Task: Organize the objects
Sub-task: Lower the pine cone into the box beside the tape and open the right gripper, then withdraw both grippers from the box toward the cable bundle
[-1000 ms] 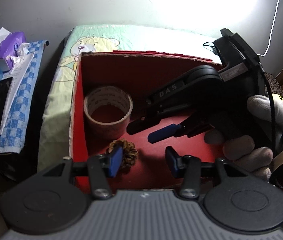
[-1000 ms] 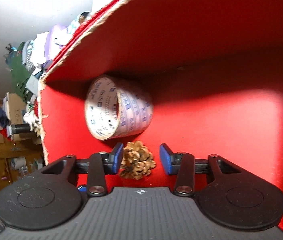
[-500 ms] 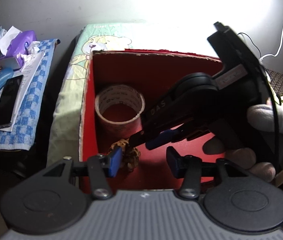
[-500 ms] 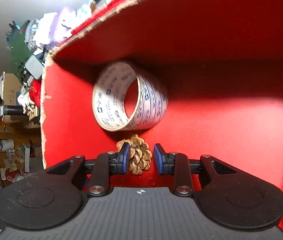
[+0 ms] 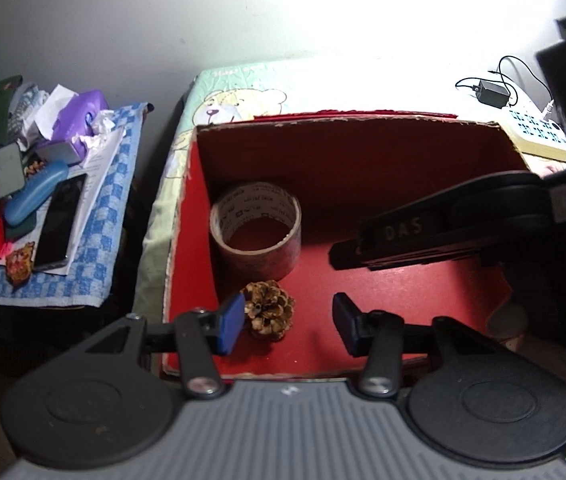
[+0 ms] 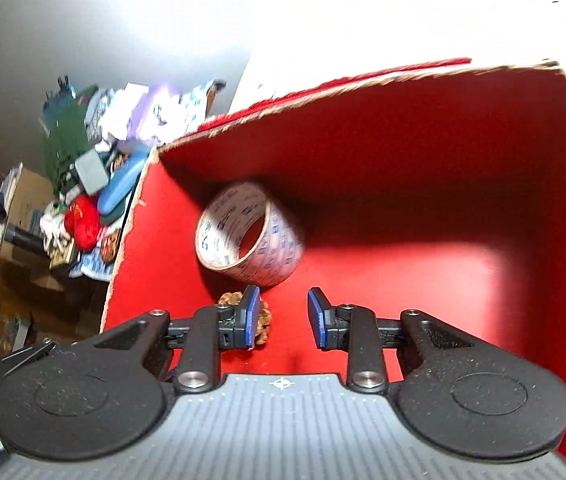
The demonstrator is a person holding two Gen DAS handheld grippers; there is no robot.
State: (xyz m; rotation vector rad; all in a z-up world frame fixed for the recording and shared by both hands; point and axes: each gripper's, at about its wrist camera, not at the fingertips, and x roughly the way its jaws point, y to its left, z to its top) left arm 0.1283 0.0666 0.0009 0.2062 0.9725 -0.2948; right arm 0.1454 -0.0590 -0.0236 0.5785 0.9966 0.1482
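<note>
The right gripper (image 6: 281, 316) has pulled back from the pine cone (image 5: 269, 315) since half a second ago: then its blue pads flanked the cone closely, now the cone peeks out behind its left finger (image 6: 249, 317) only, and nothing lies between the pads. Its jaws stand apart with a narrow gap, grasping nothing. In the left wrist view that gripper's black body now reaches in from the right, higher over the red box (image 5: 347, 148) floor than before, and no longer covers the cone.

The left gripper (image 5: 287, 324) hangs over the near edge of the box, pointing steeply down into it. Its jaws are released, with a wide gap; the left pad (image 5: 230, 323) sits just beside the cone in the picture, but whether it touches I cannot tell.

The cone lies on the box floor near the left wall, just in front of the tape roll (image 5: 257, 230), which stands on its flat side farther back. To the left of the box, a blue checked cloth (image 5: 95, 240) bears a phone (image 5: 61, 222) and other clutter.
</note>
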